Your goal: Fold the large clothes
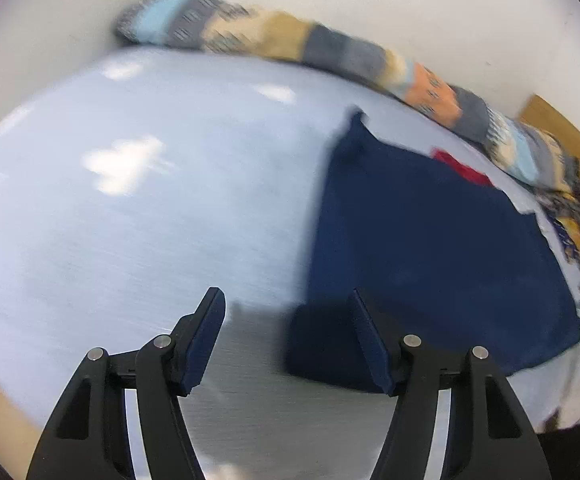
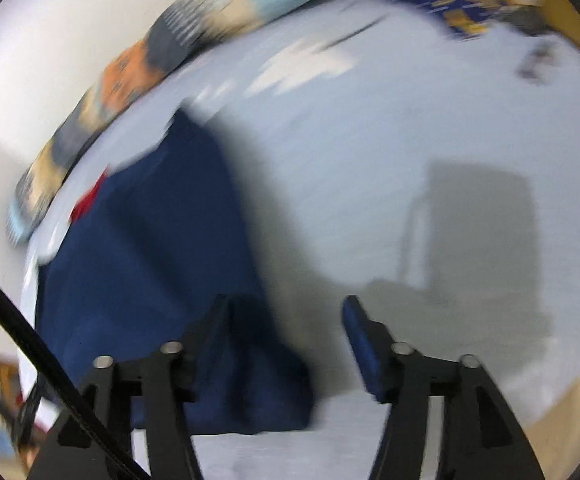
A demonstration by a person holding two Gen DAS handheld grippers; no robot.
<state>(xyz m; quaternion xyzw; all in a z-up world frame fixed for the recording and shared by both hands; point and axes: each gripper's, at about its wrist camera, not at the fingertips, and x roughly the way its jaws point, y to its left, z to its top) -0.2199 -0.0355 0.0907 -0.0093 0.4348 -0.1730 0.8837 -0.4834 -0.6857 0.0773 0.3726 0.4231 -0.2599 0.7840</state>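
The folded navy cloth garment [image 1: 429,248] looked soft and matt, lying on a pale blue, finely woven bed sheet [image 1: 150,220]. A woolly patchwork knitted blanket [image 1: 329,48] looked fuzzy; black gripper fingers [image 1: 206,344] looked smooth plastic.

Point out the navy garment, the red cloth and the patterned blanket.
navy garment [image 1: 429,248], left wrist view, middle of the folded fabric.
red cloth [image 1: 463,168], left wrist view, the bit showing at the garment's far edge.
patterned blanket [image 1: 290,36], left wrist view, tan patch along the wall.
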